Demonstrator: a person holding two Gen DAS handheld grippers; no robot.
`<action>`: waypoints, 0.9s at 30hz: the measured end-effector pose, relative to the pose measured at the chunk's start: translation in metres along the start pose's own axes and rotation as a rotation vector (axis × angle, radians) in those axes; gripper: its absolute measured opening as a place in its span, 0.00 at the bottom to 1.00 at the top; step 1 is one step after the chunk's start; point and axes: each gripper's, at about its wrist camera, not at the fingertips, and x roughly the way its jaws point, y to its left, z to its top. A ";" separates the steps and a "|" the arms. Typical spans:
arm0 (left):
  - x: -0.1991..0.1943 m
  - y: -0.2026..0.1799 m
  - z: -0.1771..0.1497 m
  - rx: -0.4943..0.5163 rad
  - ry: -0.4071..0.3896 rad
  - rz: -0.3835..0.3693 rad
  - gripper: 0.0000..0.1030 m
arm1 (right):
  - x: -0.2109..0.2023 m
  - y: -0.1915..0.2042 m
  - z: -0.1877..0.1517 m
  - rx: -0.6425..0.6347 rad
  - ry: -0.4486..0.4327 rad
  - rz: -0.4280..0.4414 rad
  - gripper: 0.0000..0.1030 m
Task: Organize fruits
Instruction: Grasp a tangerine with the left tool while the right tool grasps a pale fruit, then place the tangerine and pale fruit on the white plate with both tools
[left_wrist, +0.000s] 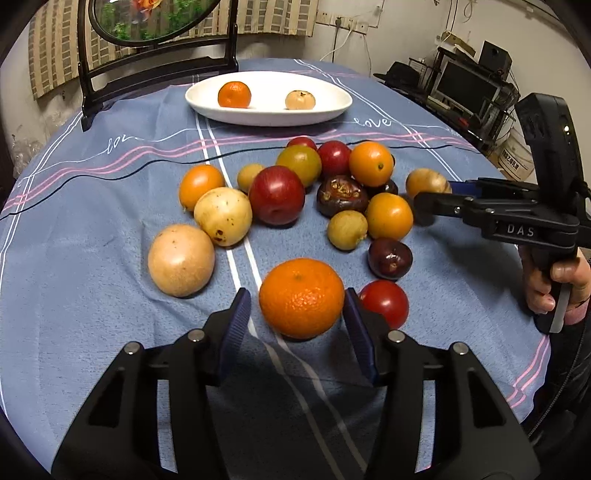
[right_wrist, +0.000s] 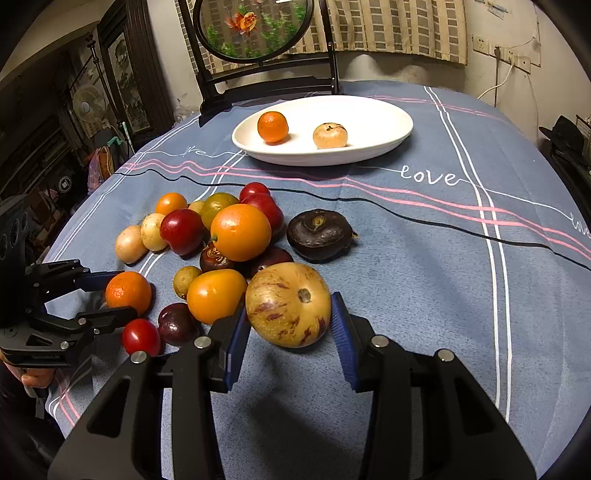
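Near the white dish (left_wrist: 207, 105), the left gripper (left_wrist: 295, 317) straddled a mandarin (left_wrist: 301, 297), unclenched; the right gripper (right_wrist: 290, 325) grasped a streaked fruit (right_wrist: 288, 304). Lifting seemed next.

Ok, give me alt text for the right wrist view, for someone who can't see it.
The right hand-held gripper clamps a round yellowish purple-streaked fruit on a blue striped tablecloth. Mixed fruit lies left; a white oval plate behind holds two.

Round table under blue striped tablecloth (right_wrist: 424, 258); dark wooden chair (left_wrist: 155, 70) behind; checked curtain (right_wrist: 399, 29); wall sockets (right_wrist: 506, 55); monitor (left_wrist: 465, 86) on rack.
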 end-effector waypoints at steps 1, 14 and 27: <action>0.001 0.000 0.000 0.001 0.006 0.001 0.51 | 0.000 0.000 0.000 0.000 0.000 0.000 0.42; 0.003 -0.003 -0.001 0.002 0.014 -0.013 0.44 | 0.000 -0.002 0.000 0.005 0.003 0.005 0.42; -0.024 0.024 0.053 -0.041 -0.057 -0.102 0.43 | -0.017 0.001 0.021 0.004 -0.069 0.075 0.42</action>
